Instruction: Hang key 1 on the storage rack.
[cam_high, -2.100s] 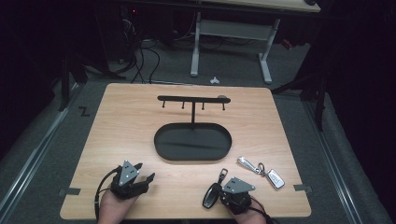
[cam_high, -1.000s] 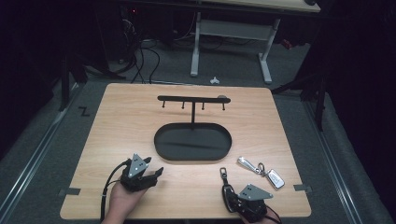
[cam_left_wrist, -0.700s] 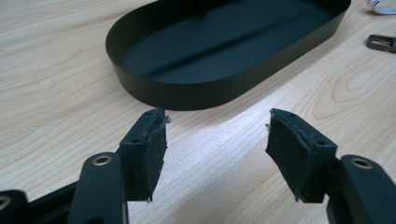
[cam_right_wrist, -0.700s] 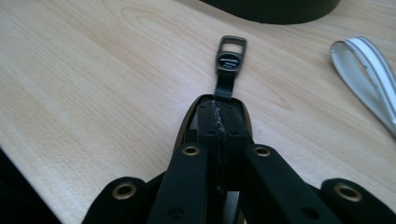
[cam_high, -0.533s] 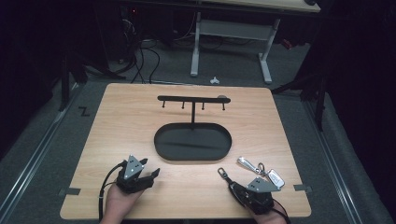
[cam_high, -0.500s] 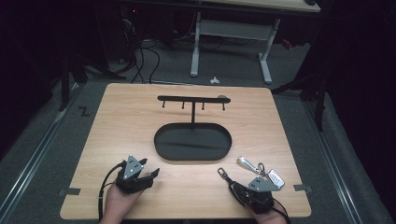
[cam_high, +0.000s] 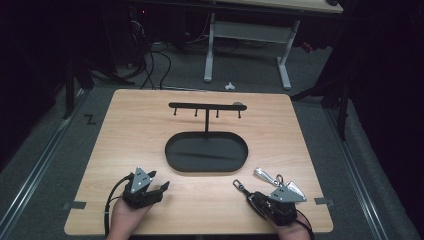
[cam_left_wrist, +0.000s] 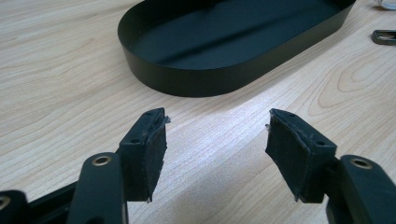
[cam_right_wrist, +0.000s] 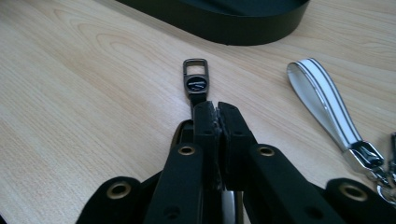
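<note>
Your left gripper (cam_high: 159, 187) rests at the near left of the light wooden table (cam_high: 125, 130), jaws moderately apart with nothing between them, pointing at the black oval metal tray (cam_left_wrist: 196, 79) of the hook stand. Your right gripper (cam_right_wrist: 217, 112), at the near right, has its jaws all but closed on the dark key fob (cam_right_wrist: 195, 85), though they have just been easing open slightly. Just to its right lies the white strap keychain (cam_right_wrist: 322, 105).
</note>
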